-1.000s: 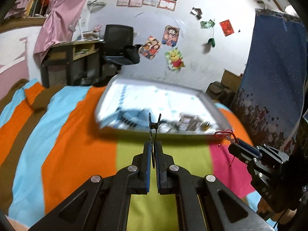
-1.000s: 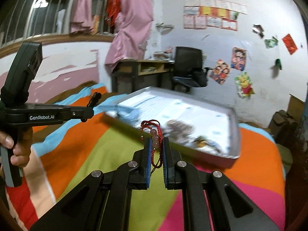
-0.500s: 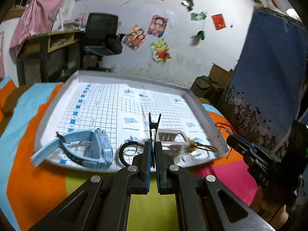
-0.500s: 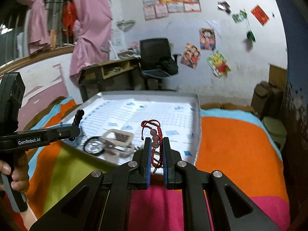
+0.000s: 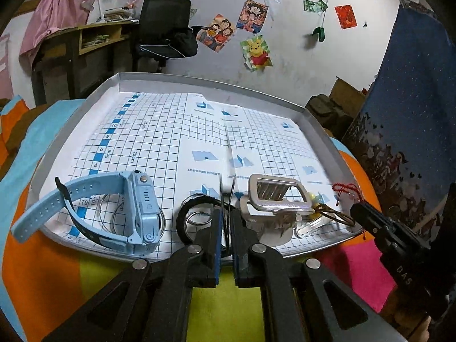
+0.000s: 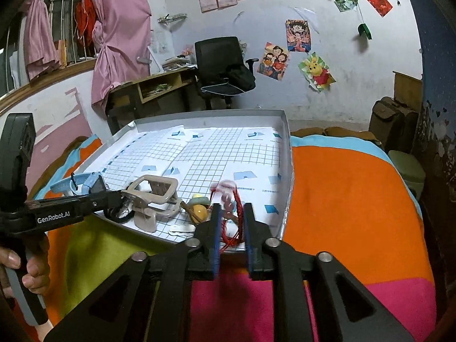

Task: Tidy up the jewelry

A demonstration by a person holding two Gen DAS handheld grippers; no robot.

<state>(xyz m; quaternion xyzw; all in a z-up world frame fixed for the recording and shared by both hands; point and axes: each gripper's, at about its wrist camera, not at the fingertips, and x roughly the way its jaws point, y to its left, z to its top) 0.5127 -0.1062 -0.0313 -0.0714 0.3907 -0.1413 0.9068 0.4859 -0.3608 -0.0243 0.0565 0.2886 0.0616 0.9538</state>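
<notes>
Both tongs over the tray's (image 5: 319, 131) near edge. My right tongs (image 6: 230, 213) are parted, red bracelet (image 6: 235, 222) loose between them; left tongs (image 5: 225, 222) slightly apart around the black clip (image 5: 226, 199). I'd lift straight out, avoiding snags.

Matt metal tray (image 5: 319, 131), paper grid liner (image 5: 171, 142), plastic watch (image 5: 136, 211), cloth bedspread (image 6: 342, 199)
</notes>
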